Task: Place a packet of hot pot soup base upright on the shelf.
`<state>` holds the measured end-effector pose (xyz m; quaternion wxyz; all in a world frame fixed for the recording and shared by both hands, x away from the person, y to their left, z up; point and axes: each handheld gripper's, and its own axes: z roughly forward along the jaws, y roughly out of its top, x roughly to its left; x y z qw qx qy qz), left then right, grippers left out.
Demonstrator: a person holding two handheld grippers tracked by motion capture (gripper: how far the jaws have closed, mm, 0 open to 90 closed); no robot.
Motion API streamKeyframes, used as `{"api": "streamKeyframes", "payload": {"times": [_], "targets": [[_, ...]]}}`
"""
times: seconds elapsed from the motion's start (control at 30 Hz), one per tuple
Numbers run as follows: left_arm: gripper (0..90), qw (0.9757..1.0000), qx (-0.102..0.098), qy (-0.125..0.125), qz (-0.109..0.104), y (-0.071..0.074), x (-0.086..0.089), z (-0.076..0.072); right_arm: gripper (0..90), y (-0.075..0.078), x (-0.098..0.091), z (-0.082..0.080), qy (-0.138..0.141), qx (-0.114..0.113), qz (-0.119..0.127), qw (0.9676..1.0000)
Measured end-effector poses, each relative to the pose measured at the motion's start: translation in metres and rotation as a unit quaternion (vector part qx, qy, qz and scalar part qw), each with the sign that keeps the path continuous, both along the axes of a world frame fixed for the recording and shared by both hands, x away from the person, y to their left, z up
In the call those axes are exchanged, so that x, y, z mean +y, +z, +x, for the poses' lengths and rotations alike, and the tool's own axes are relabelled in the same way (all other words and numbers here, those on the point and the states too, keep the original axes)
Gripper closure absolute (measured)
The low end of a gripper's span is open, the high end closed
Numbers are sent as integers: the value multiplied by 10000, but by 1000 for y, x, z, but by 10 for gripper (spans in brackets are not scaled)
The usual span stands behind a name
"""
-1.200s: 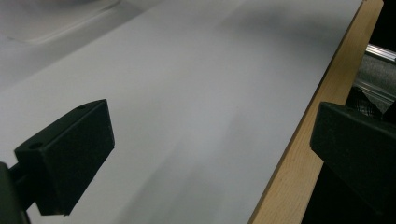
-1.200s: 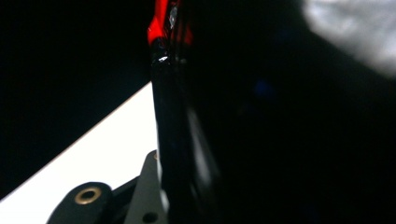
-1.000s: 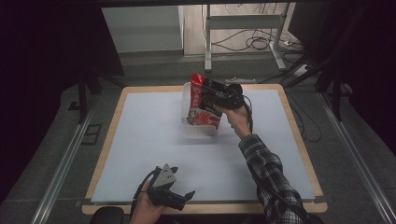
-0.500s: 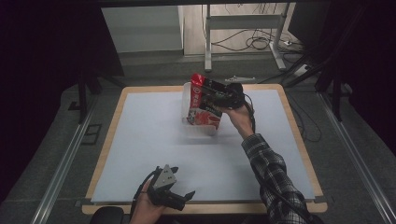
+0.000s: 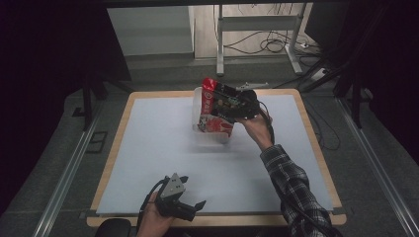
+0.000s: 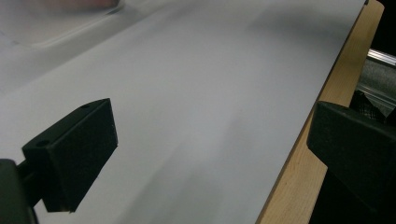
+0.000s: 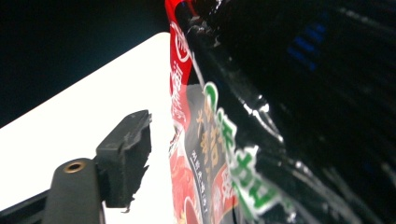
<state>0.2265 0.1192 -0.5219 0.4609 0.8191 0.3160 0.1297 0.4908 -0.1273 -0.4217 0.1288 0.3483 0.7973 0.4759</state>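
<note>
A red-and-black snack packet stands in a clear plastic tub at the table's far middle, directly in front of the right gripper, whose grip on it cannot be judged. Well behind it, at the near edge, the left gripper hovers with jaws spread, empty.

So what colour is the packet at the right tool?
Mostly red and black, with green and white print; the packet shows best in the right gripper view.
</note>
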Motion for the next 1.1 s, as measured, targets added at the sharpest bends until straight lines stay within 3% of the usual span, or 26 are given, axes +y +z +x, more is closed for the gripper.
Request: {"api": "streamKeyframes", "payload": {"times": [0.4,1.1], "targets": [[12,9999,20,49,107,-1,1,1,167,5,-9,-9,50,-30,-68,10000],[12,9999,81,46,93,-2,1,2,112,12,-16,-30,156,-83,-232,9996]]}}
